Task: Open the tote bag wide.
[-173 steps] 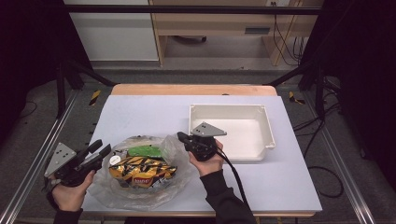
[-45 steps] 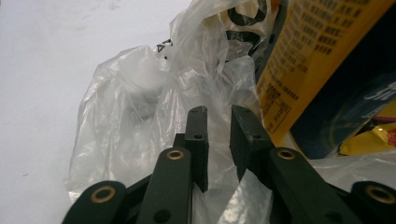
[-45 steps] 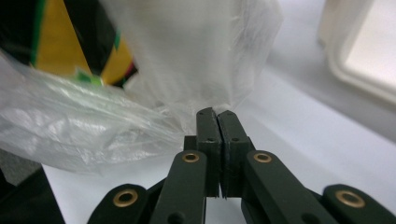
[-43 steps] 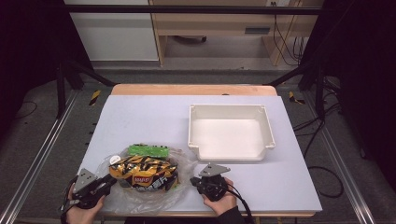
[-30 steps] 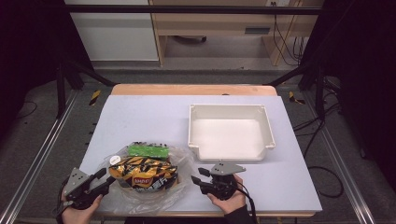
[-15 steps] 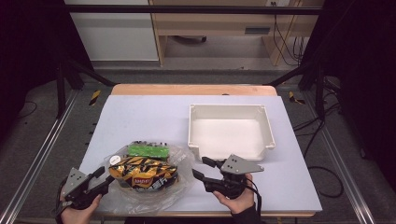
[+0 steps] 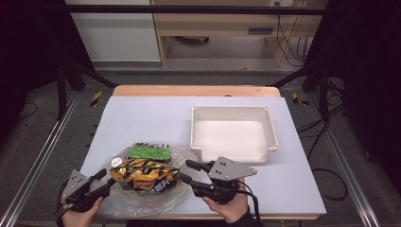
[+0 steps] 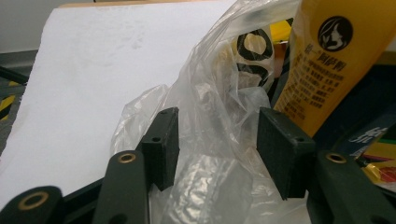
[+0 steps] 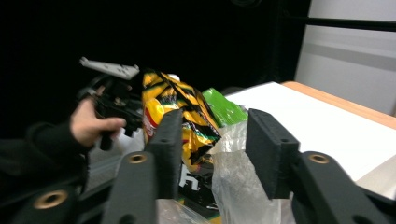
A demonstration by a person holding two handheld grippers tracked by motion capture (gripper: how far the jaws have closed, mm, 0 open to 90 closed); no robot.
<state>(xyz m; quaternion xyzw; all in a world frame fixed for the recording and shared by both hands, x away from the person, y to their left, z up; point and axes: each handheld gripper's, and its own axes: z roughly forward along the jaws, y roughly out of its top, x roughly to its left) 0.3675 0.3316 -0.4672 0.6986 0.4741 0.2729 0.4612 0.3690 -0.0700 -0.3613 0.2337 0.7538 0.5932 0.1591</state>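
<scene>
The clear plastic bag (image 7: 142,194) with the snack packets (image 7: 144,176) lies at the near left of the bench (image 7: 142,118), its film between the half-open jaws of the left hand-held gripper (image 8: 217,140) and right hand-held gripper (image 9: 210,147), which has just been closing, while the white tray (image 7: 234,113) is empty, so the unpacking seems hardly begun.

A white rectangular tabletop (image 7: 142,118), with a strip of bare wood along its far edge, carries two things. A shallow white plastic tray (image 7: 233,133) sits toward the right edge, about midway between near and far edges. A crumpled clear plastic bag (image 7: 142,182) (holding yellow-and-black and green snack packets, and apparently a yellow tube) lies by the near edge, left of centre, apart from the tray.
</scene>
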